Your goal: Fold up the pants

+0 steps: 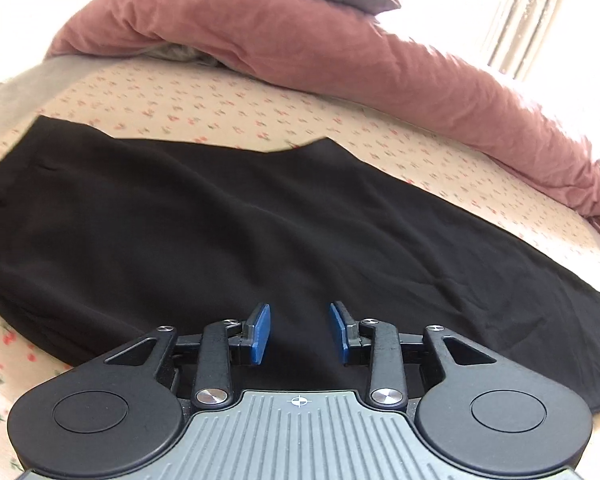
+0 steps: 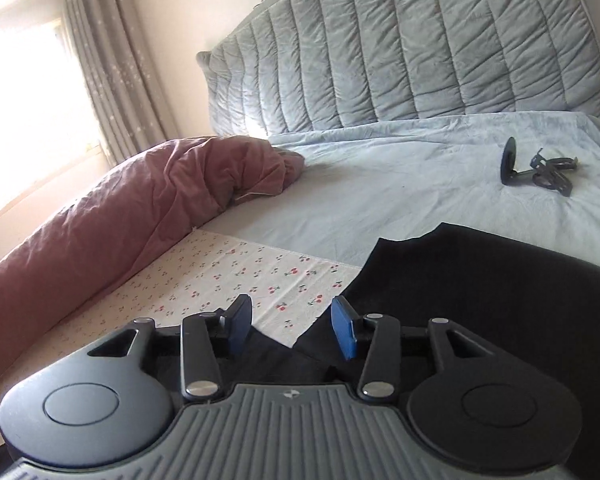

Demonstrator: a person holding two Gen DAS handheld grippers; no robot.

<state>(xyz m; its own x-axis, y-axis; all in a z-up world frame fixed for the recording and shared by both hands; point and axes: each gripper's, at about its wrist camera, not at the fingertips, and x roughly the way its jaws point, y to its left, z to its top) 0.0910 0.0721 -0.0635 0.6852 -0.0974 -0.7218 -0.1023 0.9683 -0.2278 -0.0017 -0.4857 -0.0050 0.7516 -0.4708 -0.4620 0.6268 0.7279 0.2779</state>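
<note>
- Left gripper [image 1: 300,330]: jaws spread, nothing pinched, hovering over the black pants [image 1: 204,232], which lie flat on the cherry-print sheet [image 1: 228,100].
- Right gripper [image 2: 291,330]: jaws apart, empty, above the pants' edge [image 2: 480,280].
- Next fold, I judge: pinch both corners of one end, lift evenly, lay edge on edge.
- Only the left view shows the whole garment; only the right shows the headboard [image 2: 420,48] and a small black mount [image 2: 536,166].
</note>
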